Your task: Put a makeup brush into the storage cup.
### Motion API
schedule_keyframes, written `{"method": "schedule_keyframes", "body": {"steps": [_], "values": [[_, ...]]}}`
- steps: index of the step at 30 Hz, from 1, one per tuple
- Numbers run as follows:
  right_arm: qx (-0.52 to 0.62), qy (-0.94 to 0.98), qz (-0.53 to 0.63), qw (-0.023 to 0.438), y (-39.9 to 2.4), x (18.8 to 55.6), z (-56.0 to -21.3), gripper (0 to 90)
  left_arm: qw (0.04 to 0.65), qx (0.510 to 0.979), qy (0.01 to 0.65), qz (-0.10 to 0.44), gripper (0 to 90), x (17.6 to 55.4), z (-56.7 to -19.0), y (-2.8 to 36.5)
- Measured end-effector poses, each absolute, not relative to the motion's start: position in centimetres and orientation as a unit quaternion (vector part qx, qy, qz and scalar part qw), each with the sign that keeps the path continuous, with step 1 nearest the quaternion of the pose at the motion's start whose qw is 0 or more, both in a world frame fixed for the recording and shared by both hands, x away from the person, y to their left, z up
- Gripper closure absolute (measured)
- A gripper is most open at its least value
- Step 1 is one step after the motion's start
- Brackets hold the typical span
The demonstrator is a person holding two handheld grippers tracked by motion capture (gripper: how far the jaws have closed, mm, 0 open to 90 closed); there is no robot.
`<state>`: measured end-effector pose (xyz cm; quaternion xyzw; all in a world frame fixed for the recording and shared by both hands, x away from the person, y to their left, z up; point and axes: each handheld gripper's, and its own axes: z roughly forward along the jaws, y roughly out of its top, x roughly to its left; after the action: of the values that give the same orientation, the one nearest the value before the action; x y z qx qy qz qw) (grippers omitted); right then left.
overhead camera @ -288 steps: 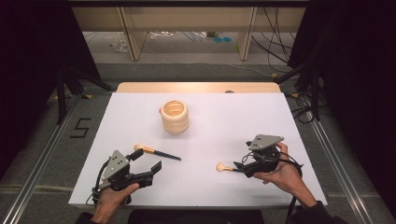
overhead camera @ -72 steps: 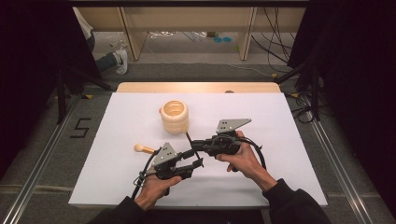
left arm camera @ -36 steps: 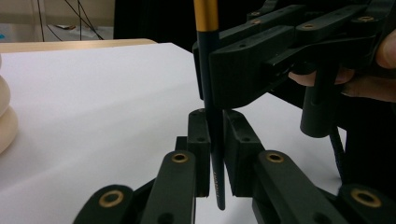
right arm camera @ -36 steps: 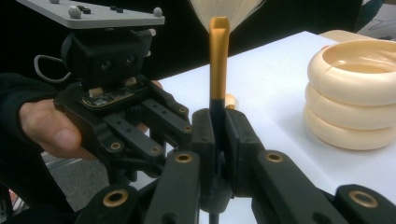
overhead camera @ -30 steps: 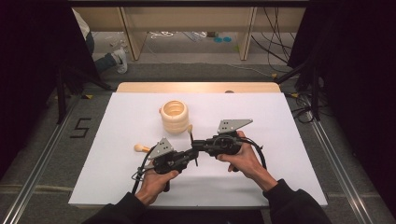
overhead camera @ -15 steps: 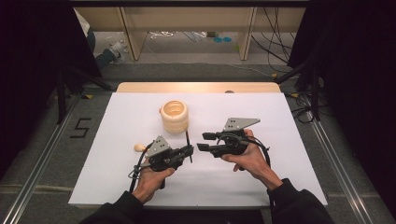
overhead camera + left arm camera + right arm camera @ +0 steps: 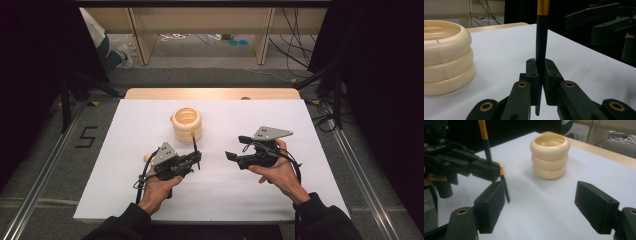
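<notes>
My left gripper point(image 7: 196, 161) is shut on a thin dark stick point(image 7: 194, 145) with a yellow band, which stands nearly upright between its pads point(image 7: 532, 75). A cream ribbed holder point(image 7: 187, 124) stands just behind it on the white table point(image 7: 300, 130). A second stick point(image 7: 504, 185) lies flat by the left gripper, its pale round end point(image 7: 147, 157) poking out at the left. My right gripper point(image 7: 235, 147) hovers to the right, apart from the stick. Its jaws have just been opening and nothing is between its pads point(image 7: 490, 206).
A wooden strip point(image 7: 210, 93) borders the table's far edge. Beyond it are shelf legs, cables and a person's shoe point(image 7: 122, 55) on the floor. A "5" mark point(image 7: 86, 136) lies left of the table. Metal rails run along both sides.
The right gripper has opened, let go of the upright stick and drawn away to the right. The left gripper keeps its hold on that stick and has stayed in place.
</notes>
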<state>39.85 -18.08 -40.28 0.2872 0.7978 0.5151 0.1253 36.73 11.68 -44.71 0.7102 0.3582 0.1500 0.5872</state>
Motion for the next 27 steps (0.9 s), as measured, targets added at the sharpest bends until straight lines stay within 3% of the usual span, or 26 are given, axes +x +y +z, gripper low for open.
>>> {"method": "schedule_keyframes", "body": {"steps": [27], "values": [[0.326,0.798,0.482,0.154,-22.2,36.9,-42.6,21.2,0.567,0.686,0.395,0.229,83.6,40.7,-43.1,14.5]]}}
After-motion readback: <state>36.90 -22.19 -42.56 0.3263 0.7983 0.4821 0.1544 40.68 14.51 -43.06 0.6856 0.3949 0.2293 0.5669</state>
